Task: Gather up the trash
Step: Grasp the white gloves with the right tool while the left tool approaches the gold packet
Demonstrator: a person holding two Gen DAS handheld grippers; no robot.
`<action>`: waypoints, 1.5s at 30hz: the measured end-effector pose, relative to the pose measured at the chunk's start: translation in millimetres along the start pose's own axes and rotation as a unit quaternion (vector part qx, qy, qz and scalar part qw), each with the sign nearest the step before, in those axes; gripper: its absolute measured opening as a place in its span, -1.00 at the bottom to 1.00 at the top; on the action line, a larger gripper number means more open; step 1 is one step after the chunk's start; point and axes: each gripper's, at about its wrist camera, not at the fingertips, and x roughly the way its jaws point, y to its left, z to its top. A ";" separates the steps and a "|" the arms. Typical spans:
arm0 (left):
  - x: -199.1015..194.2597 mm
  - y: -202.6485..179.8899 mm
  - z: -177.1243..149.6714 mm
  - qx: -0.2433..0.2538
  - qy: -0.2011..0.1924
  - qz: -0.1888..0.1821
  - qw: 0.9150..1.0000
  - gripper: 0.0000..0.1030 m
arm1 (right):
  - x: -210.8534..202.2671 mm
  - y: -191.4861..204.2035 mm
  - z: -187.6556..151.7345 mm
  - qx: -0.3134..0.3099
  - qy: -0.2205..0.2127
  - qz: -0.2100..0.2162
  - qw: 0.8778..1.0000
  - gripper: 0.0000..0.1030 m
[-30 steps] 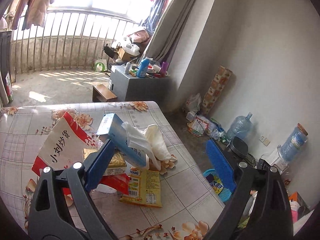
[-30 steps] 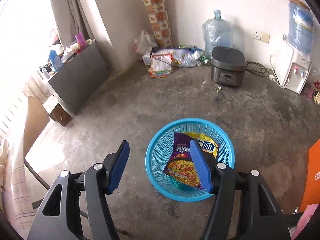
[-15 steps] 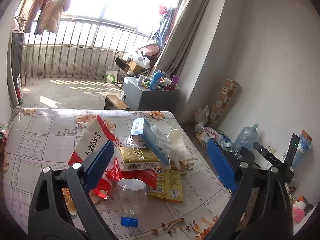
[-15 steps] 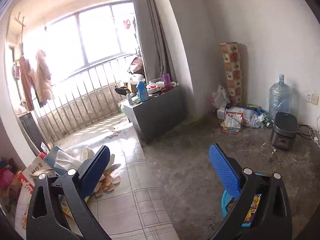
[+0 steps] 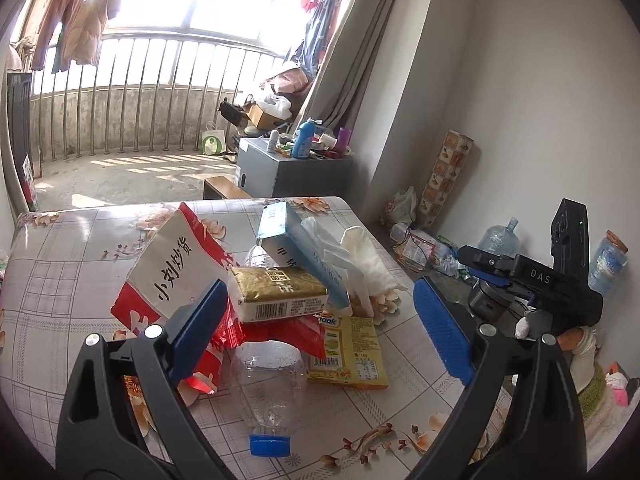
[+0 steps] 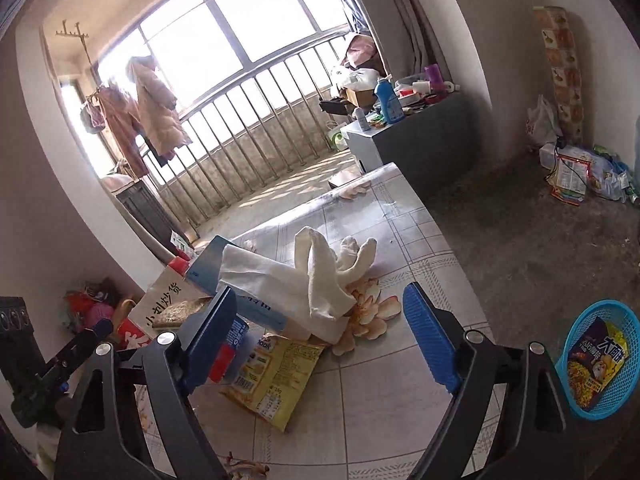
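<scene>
Sitting at the right wrist view's lower right, the blue basket [image 6: 612, 364] holds snack wrappers [image 6: 594, 364]; both left gripper [image 5: 316, 326] and right gripper [image 6: 320, 338] gape empty over the table's trash pile [image 5: 276, 292].

Bright daylight enters through a large window [image 6: 240, 32] above a barred railing [image 5: 132, 96], beside a grey curtain [image 5: 352, 60], plain white walls [image 5: 520, 80], a bare concrete floor [image 6: 540, 232] and a cluttered grey cabinet [image 5: 288, 172].

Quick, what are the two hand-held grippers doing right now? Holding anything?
Left hand-held gripper: open, holding nothing, above the trash pile.
Right hand-held gripper: open, holding nothing.
</scene>
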 end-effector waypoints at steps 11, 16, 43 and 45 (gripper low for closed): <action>53.5 14.3 2.8 -0.032 0.050 0.041 0.997 0.74 | 66.6 -7.9 13.4 0.048 0.073 0.008 0.996 0.44; 77.2 18.4 0.8 -0.043 0.083 0.057 0.994 0.74 | 98.0 -8.9 19.8 0.047 0.098 0.005 0.994 0.37; 81.8 20.5 0.4 -0.024 0.080 0.090 0.992 0.49 | 108.8 -9.8 25.9 0.034 0.118 0.008 0.992 -0.90; 76.9 21.6 2.7 -0.026 0.074 0.087 0.993 0.48 | 100.1 -9.0 30.8 0.032 0.107 0.008 0.994 -0.90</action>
